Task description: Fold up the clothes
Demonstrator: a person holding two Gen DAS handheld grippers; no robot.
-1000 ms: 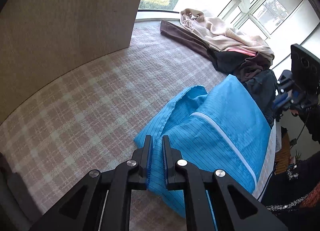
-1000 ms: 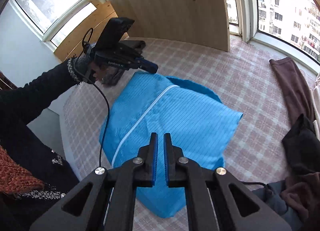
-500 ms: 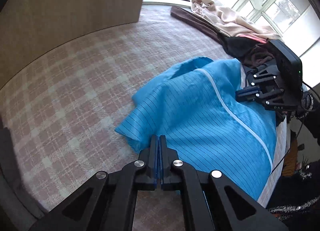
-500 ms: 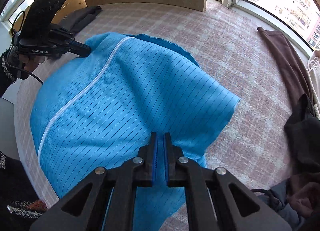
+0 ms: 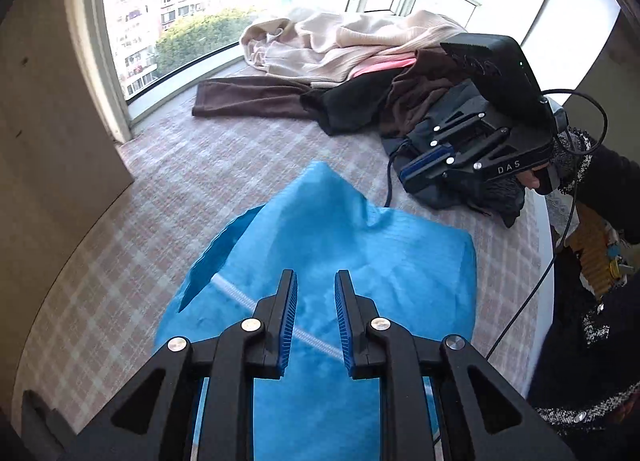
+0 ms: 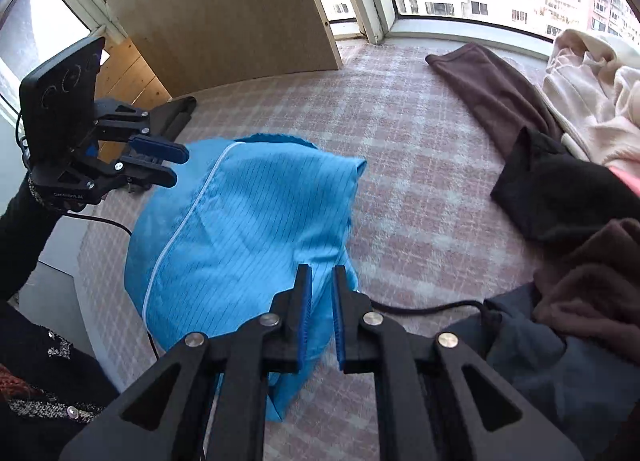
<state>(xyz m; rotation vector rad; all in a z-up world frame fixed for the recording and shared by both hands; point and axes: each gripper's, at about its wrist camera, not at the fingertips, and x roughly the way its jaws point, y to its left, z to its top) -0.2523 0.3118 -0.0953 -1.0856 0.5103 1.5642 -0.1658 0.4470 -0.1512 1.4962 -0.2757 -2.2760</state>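
Left wrist view: I see blue garment (image 5: 340,245) folded compact; both claws, left claw (image 5: 316,317) and right claw (image 6: 320,313), spread, gripping nothing. Clothes pile (image 5: 360,73) looks untouched, so most folding remains.

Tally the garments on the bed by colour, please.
Blue: 1
Cream: 1
Pink: 1
Brown: 2 (second)
Black: 1
Grey-blue: 1
Total: 7 showing; the pile may hide more.
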